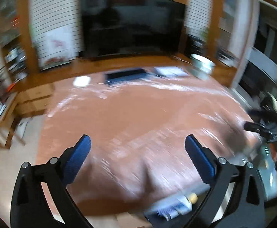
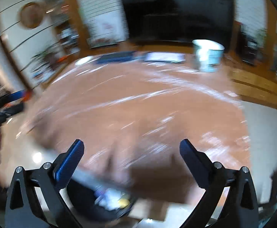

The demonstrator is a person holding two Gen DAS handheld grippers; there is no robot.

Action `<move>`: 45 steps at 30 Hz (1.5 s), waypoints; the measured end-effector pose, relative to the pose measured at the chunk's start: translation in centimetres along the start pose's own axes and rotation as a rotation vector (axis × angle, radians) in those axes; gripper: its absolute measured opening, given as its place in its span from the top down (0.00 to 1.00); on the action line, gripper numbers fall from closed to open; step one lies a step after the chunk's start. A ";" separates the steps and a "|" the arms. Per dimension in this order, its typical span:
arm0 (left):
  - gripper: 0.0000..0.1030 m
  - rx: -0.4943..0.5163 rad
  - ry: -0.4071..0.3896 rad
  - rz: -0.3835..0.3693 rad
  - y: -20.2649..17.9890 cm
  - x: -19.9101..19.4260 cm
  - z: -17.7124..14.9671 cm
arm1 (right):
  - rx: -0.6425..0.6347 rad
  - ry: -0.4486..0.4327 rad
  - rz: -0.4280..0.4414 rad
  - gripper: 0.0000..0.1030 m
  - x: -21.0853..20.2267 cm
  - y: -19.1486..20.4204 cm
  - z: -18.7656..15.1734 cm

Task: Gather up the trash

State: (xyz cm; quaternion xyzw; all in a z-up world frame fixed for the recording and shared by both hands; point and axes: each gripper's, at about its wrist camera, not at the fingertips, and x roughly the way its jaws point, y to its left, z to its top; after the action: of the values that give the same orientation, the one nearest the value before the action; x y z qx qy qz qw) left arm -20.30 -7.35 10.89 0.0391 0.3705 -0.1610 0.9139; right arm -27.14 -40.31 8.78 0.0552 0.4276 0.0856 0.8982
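Left wrist view: my left claw (image 1: 137, 146) gapes empty; one bottle (image 1: 173, 206) lies below it. My right claw (image 2: 131, 149) gapes empty too; one cup (image 2: 208, 55) stands far ahead.

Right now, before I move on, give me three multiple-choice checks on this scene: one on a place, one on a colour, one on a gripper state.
1. Where does the white cup stand?
A. at the table's far edge, near the TV
B. on the floor
C. between the right gripper's fingers

2. What colour is the table top?
A. green
B. reddish brown
C. white

3. How do the left gripper and the right gripper stand?
A. both shut on trash
B. left shut, right open
C. both open, with nothing between the fingers

Answers:
1 A: the cup sits at the far right of the table, just in front of the dark TV.
2 B: the blurred top reads reddish brown in both views.
3 C: in each wrist view the blue pads stand wide apart with only table behind.
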 end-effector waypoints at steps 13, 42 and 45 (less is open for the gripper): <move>0.03 -0.183 0.112 0.213 11.6 14.8 4.0 | 0.125 0.047 -0.274 0.04 11.5 -11.1 6.4; 0.01 -0.166 0.188 0.215 12.7 19.6 4.6 | 0.156 0.051 -0.326 0.04 13.8 -13.3 7.9; 0.01 -0.166 0.188 0.215 12.6 19.6 4.6 | 0.156 0.051 -0.326 0.04 13.8 -13.3 8.0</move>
State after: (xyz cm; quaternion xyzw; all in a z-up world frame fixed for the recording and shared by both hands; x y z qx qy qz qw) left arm 0.01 -1.48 0.11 0.0178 0.4602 -0.0270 0.8872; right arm -11.02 -50.80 1.04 0.0526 0.4587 -0.0933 0.8821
